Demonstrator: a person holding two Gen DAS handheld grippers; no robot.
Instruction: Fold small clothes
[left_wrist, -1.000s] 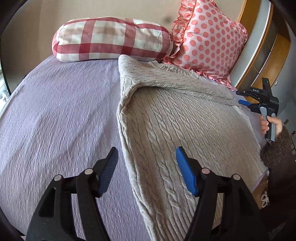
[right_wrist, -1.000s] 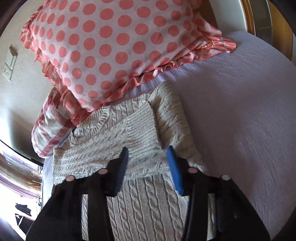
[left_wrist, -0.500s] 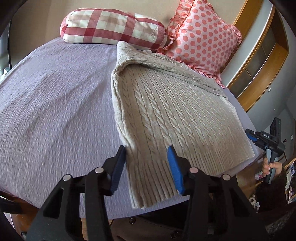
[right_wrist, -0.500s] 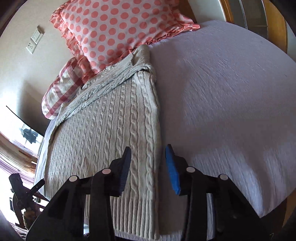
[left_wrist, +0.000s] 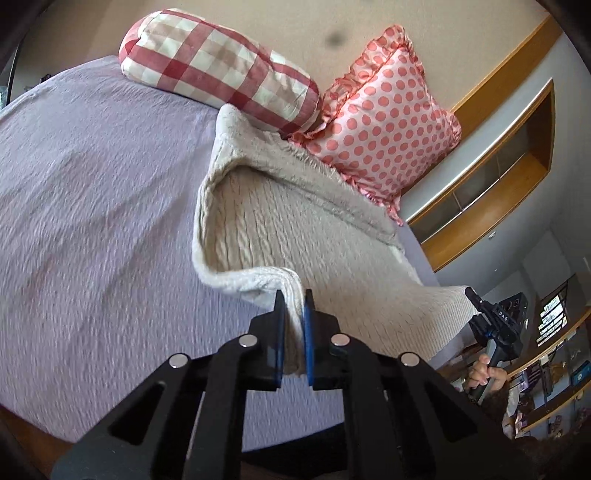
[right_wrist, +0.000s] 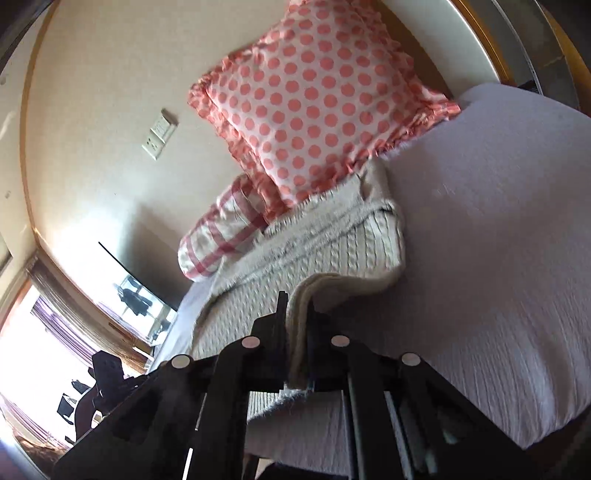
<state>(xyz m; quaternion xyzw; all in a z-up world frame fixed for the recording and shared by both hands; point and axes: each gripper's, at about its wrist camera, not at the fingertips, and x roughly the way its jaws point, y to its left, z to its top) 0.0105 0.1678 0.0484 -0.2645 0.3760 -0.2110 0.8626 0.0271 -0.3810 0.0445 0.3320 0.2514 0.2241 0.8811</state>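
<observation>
A beige cable-knit sweater (left_wrist: 295, 229) lies on the lilac bedspread (left_wrist: 92, 221), sleeves folded across its top. My left gripper (left_wrist: 293, 306) is shut on the sweater's near-left hem corner and lifts it off the bed. My right gripper (right_wrist: 297, 306) is shut on the near-right hem corner of the sweater (right_wrist: 332, 243) and lifts it too. The right gripper also shows in the left wrist view (left_wrist: 480, 306), at the sweater's far hem corner. The hem hangs raised between both grippers.
A red-checked bolster pillow (left_wrist: 218, 70) and a pink polka-dot cushion (left_wrist: 388, 125) lean against the wall at the head of the bed, touching the sweater's top. Wooden shelving (left_wrist: 498, 166) stands to the right. The bed's near edge (right_wrist: 406, 435) is just below the grippers.
Both grippers were open above the hem half a second ago. Both have now shut on the hem corners and raised them off the bedspread.
</observation>
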